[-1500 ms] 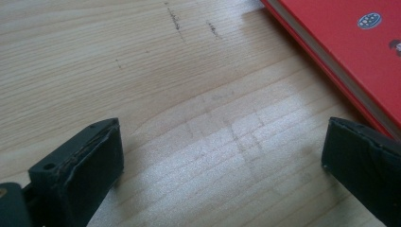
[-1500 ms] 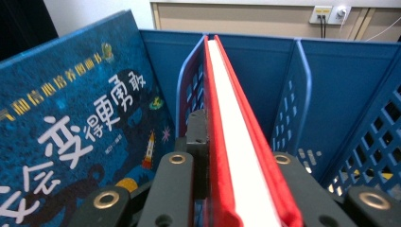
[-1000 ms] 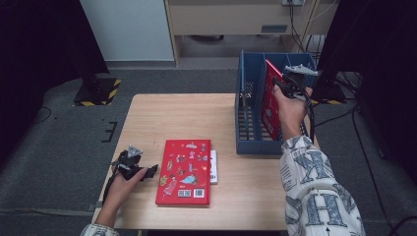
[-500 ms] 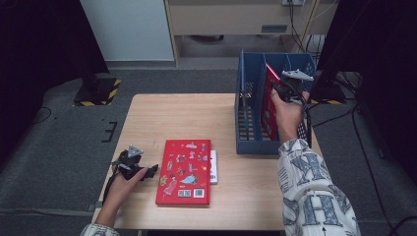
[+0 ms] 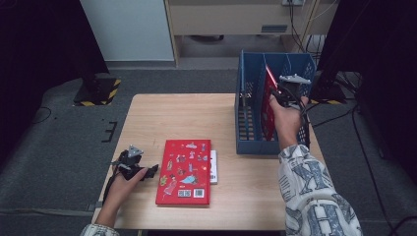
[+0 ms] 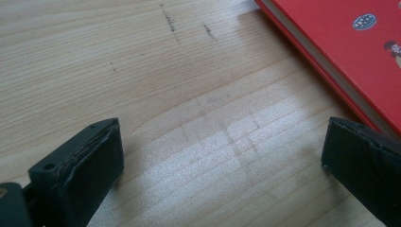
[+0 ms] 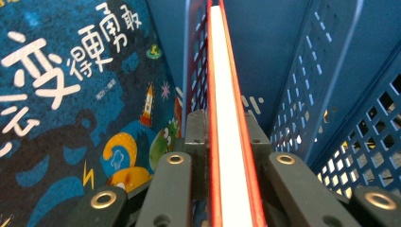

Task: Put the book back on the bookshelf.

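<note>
Right gripper [image 5: 278, 93] is pinching a thin red book [image 5: 268, 105] upright inside the blue crate [image 5: 246, 123], arm reaching toward 12 o'clock; left gripper [image 5: 147, 171] is resting spread on the table [image 5: 187, 118].

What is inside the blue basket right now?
Inside the blue basket stands a red book, edge up, clamped in the right gripper. A dark blue picture book sits beside it. The basket floor is covered from view.

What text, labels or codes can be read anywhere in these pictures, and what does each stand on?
"变得勇敢" in white on the blue book cover in the blue crate, beside the red book in the right gripper.
Small print under that title: too small.
Code squares on the red book on the table: unreadable.
</note>
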`<action>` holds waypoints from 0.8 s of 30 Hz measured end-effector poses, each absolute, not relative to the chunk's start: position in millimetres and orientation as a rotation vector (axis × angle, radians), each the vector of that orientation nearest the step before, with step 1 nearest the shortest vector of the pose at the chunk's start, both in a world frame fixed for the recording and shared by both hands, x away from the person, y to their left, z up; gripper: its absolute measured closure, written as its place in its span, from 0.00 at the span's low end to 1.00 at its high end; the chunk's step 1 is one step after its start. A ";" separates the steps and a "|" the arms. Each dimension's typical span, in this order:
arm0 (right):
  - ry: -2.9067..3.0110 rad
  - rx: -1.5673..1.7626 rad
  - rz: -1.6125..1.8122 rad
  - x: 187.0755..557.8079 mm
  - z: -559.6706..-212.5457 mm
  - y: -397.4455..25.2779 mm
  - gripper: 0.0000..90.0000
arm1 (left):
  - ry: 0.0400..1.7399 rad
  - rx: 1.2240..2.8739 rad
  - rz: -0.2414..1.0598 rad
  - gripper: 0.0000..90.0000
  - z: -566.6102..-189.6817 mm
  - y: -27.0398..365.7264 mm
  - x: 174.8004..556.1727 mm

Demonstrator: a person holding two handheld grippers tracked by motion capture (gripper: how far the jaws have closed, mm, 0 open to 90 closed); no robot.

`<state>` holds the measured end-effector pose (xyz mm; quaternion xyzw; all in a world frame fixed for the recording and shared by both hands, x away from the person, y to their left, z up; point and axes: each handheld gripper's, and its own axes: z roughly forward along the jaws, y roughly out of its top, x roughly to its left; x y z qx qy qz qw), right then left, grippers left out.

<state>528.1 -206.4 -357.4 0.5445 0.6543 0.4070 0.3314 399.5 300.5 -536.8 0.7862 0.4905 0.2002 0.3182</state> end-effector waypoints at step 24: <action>1.750 1.413 1.026 538.4 -344.5 -203.6 0.84 | 1.288 2.067 0.524 0.00 -536.9 299.4 399.9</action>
